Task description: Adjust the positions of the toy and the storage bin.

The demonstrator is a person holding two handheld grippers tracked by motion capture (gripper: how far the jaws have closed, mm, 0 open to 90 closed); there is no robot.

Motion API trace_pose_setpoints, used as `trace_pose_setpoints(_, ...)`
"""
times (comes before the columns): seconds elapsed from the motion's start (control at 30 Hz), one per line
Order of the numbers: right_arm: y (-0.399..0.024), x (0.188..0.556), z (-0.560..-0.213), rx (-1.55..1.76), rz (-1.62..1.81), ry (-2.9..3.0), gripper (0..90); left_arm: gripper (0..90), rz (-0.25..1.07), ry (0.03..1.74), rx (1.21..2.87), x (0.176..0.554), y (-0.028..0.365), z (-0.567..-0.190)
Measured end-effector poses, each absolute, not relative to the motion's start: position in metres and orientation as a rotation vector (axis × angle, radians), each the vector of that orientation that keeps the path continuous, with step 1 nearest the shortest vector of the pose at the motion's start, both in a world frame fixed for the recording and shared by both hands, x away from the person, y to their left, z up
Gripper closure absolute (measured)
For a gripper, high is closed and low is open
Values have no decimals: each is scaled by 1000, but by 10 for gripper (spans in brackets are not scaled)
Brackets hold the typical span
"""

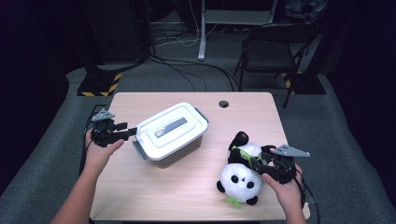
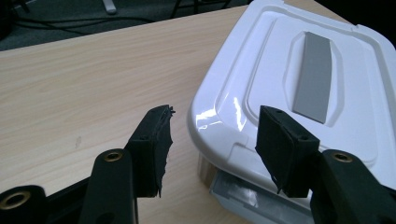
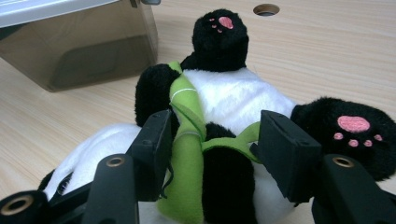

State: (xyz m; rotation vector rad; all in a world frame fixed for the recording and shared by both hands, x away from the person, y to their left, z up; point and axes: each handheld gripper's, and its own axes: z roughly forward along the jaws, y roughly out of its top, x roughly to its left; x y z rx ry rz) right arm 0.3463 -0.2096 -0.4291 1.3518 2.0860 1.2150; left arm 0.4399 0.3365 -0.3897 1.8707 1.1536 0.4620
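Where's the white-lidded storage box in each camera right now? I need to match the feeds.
High view: storage box left of table centre, the left gripper at its near-left end.
Left gripper view: its white lid takes up the right half, corner between the open jaws.
Right gripper view: its tinted wall sits top left, behind the panda.
Shared landmark: the grey strip on the lid, also in the left gripper view.

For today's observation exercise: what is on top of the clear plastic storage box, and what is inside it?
A white snap-on lid with a grey rectangular strip covers the clear plastic storage box. The tinted wall shows nothing recognisable inside; the lid hides the interior from above.
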Motion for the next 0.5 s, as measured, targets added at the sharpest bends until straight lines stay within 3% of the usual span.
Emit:
trace_pose_setpoints(0.33, -211, 347, -431, 1355, 1222, 2090, 440, 454, 442, 1196, 1897, 463, 324, -404)
trace_pose_setpoints(0.5, -210, 347, -432, 1360, 1225, 2090, 436, 499, 414, 1173, 1893, 467, 323, -408)
